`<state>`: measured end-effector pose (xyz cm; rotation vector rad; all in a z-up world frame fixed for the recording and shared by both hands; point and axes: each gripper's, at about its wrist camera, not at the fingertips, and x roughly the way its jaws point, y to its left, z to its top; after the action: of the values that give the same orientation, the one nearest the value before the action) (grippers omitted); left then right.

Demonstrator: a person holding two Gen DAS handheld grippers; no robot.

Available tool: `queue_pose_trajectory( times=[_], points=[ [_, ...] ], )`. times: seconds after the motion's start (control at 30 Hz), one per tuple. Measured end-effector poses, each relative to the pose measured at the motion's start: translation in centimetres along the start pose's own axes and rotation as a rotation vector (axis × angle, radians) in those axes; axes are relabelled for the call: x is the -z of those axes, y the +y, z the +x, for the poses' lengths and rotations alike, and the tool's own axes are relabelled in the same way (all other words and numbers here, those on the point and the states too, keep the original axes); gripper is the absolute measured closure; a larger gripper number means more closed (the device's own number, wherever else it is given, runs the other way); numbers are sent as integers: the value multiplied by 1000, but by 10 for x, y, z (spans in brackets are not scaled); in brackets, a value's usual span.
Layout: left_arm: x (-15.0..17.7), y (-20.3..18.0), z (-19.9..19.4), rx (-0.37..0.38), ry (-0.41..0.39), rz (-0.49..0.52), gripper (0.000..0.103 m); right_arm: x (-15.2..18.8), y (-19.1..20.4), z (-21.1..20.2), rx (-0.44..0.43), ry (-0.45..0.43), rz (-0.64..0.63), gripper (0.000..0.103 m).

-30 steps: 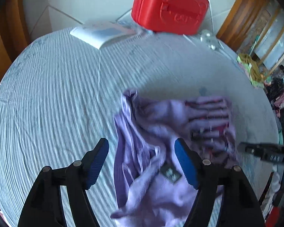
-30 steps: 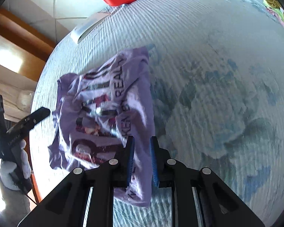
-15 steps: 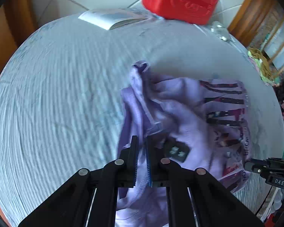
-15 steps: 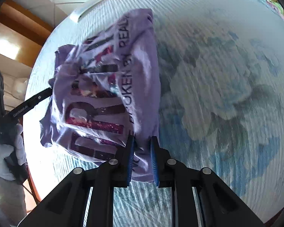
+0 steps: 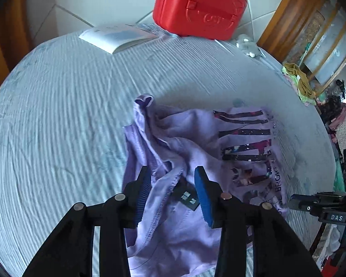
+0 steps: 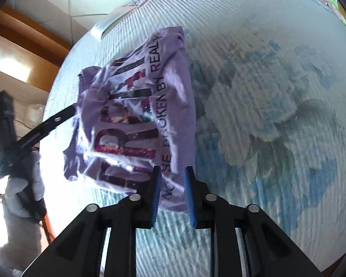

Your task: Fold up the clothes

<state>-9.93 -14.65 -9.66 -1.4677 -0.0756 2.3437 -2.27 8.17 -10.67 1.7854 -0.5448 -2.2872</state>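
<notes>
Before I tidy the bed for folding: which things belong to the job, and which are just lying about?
Job:
- crumpled lilac printed T-shirt
- left gripper, open
- right gripper, open

Lying about:
- red plastic carry case
- white booklet
- yellow-green cloth bundle

T-shirt (image 5: 186, 138): lilac, dark lettering with a pink/maroon speckled print fill, black neck label with white marks at lower centre of the left view. Left tongs (image 5: 173, 191) and right tongs (image 6: 171, 194): black frames, blue ribbed pads, silver pivot pins. Bed cover (image 5: 57, 120): pale blue-grey with fine ribbed stripes; right view shows a large blue and white floral print (image 6: 260, 115) across the right half. Case (image 5: 199, 8), top centre: solid red. Booklet (image 5: 118, 35), upper left: white with a light blue panel. Wood trim (image 5: 281, 16), upper right: orange-brown. Cloth heap (image 5: 299, 82), right edge: yellow-green.
</notes>
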Motion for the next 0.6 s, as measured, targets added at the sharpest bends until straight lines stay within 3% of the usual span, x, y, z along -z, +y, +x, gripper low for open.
queue_pose_trajectory(
  times=[0.07,0.1,0.13,0.27,0.43,0.47,0.5,0.53,0.6],
  points=[
    [-2,-2,11,-7,23,5,66,5,3,2,-13,12,-12,77],
    [0,-1,17,-26,41,5,94,8,6,7,-7,24,-26,77],
    [4,1,19,-51,52,-3,100,9,8,13,6,37,-34,77],
    [15,24,7,-130,34,-63,100,12,4,24,16,57,-17,77],
    [21,28,9,-117,51,-48,96,10,2,24,9,66,-25,77],
    [20,27,5,-104,40,-47,92,10,1,22,7,68,-22,77],
    [19,26,-2,-99,24,-44,76,9,1,20,4,70,-19,77],
    [19,25,-10,-97,6,-42,49,7,1,15,-4,60,-19,77],
    [17,23,-19,-86,-12,-27,32,2,1,5,-16,28,-24,76]
  ],
)
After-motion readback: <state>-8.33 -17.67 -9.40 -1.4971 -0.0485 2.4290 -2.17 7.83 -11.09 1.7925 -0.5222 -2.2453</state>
